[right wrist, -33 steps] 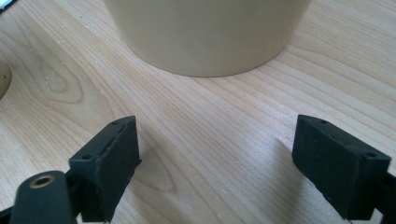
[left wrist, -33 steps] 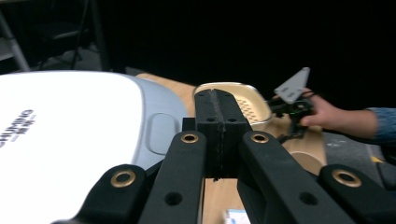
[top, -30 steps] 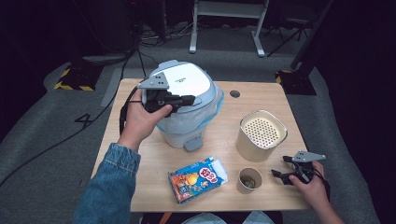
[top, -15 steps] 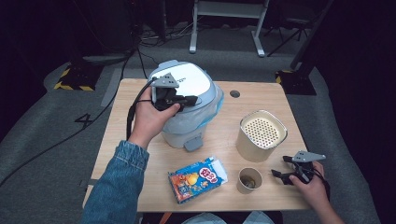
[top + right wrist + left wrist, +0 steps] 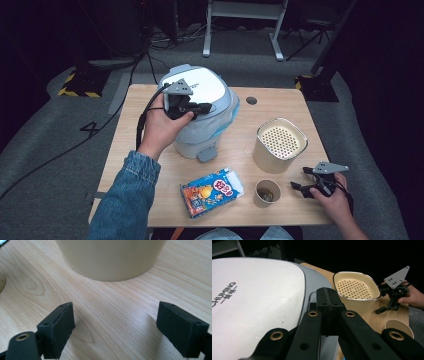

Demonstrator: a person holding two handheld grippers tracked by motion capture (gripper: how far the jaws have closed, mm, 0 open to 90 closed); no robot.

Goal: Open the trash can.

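Observation:
A white-lidded grey appliance (image 5: 210,87) stands at the table's back left; its lid (image 5: 254,302) carries the word CHUMING. My left gripper (image 5: 202,107) lies across the top of that lid, pointing right, jaws shut with nothing between them; in the left gripper view (image 5: 329,293) its tips sit at the lid's right edge. Whether they touch the lid I cannot tell. My right gripper (image 5: 298,179) rests at the table's front right, also seen from the left gripper (image 5: 384,307). It stands open (image 5: 122,325) over bare wood, facing the cream canister's wall (image 5: 110,257).
A cream canister (image 5: 280,145) with a perforated top stands right of the appliance. A paper cup (image 5: 267,192) sits just left of the right gripper. A colourful snack box (image 5: 210,191) lies near the front edge. A dark round hole (image 5: 251,100) marks the wooden table (image 5: 145,100).
The left hand and forearm have shifted a little to the right over the lid. The right hand has stayed put.

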